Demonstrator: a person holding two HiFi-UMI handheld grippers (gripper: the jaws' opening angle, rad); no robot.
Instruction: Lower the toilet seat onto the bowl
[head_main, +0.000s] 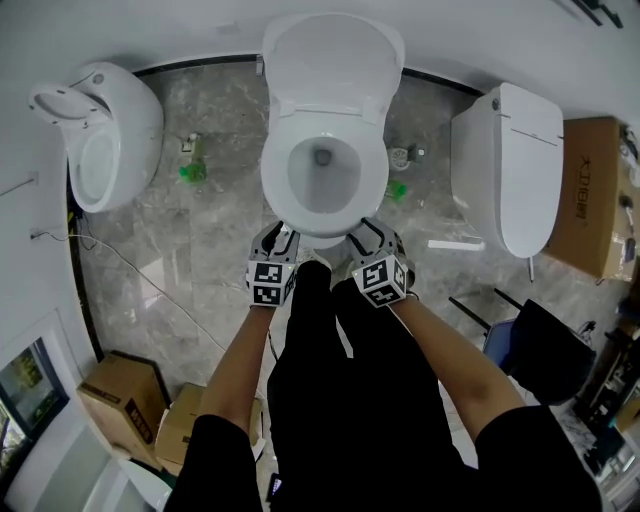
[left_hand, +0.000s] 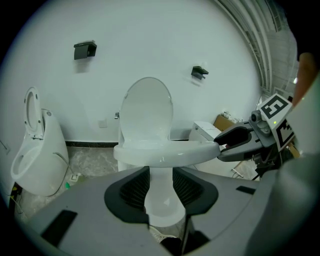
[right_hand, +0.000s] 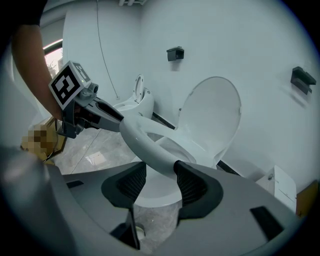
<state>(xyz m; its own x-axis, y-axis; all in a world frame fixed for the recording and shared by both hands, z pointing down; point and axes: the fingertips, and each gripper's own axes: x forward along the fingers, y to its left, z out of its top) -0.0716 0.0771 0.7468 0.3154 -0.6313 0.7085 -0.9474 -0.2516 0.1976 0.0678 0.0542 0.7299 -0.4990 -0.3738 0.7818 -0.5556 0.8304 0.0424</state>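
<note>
Nearly down! The seat (left_hand: 165, 152) lies almost level over the bowl (left_hand: 162, 200), just beyond the tips of the left tool (left_hand: 160, 170), with the lid (left_hand: 146, 110) upright farther ahead. That tool's jaws stand wide, pads on nothing; only the bowl's foot shows in the gap. The right tool (right_hand: 160, 165) is spread wide too, with the seat's rim running through the gap at its tips, and the pads don't look to clamp it.

So the seat seems cradled, not gripped, and there's the danger. If it slides off the tips, it would likely slam onto the bowl. A tip caught under the rim could get pinched. One side sinking faster might twist the hinge.

The left gripper view catches the right tool's fingers (left_hand: 235, 136) at the rim from the side. The head view shows only both tools flanking the bowl's nose, and cannot say whether the seat has landed.
</note>
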